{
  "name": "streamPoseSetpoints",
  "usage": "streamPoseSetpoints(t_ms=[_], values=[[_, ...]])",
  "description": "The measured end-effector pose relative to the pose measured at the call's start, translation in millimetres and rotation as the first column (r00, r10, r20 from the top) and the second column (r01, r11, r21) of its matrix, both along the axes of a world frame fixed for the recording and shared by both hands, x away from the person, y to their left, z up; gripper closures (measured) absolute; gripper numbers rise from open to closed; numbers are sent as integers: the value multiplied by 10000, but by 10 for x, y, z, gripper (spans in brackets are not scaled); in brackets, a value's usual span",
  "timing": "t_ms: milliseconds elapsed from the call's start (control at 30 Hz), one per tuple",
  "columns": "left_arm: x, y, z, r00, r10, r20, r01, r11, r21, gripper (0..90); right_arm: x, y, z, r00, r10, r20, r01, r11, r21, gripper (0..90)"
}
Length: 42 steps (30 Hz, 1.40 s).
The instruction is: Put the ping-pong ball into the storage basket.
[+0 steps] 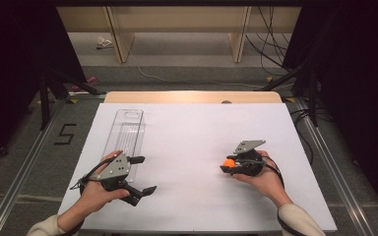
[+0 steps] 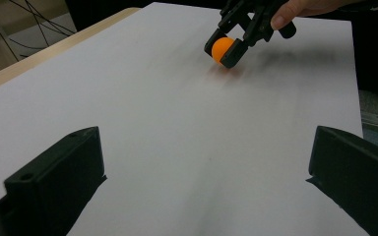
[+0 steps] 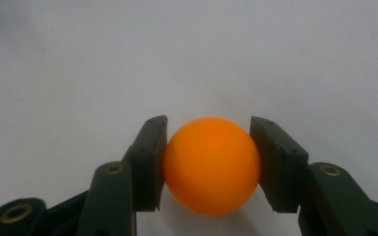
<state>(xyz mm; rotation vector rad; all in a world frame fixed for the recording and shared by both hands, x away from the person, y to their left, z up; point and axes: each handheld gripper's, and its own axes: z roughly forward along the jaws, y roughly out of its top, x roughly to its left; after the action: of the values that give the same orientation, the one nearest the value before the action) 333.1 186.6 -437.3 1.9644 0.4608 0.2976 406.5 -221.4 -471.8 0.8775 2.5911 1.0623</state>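
Plastic comes first at the left: a clear, long tray (image 1: 126, 133) lies on the white table (image 1: 197, 128), running toward 12 o'clock from the left gripper (image 1: 142, 174). It looks like the likely destination for the ball, since its narrow channel would keep a round thing from rolling off. At about 7 o'clock on the sheet, the left hand (image 1: 96, 194) holds its gripper low with its 2 jaws spread wide and nothing between them; in the left gripper view they frame bare white surface. It points toward 3 o'clock, probably waiting to steady the tray or take the ball.

Across the sheet, at about 4 o'clock, the right hand (image 1: 266, 179) holds the right gripper (image 1: 228, 164) aimed toward 9 o'clock. Its 2 pads press on the orange ball (image 3: 210, 164) from opposite sides, roughly at the widest part, a sensible hold on a smooth sphere that would squirt out if pinched off-centre. From the left gripper view the ball (image 2: 222, 48) sits at or just above the table, with a faint orange glow beneath it; whether it has lifted clear I cannot tell. Ball and tray are well apart.
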Motion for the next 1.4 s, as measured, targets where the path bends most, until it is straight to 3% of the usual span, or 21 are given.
streamPoseSetpoints(t_ms=[1400], values=[[-15,-5,2,10000,-88,34,88,10000,33,0,-32,144,258,9975,288,650,-355,9940,1034,514]])
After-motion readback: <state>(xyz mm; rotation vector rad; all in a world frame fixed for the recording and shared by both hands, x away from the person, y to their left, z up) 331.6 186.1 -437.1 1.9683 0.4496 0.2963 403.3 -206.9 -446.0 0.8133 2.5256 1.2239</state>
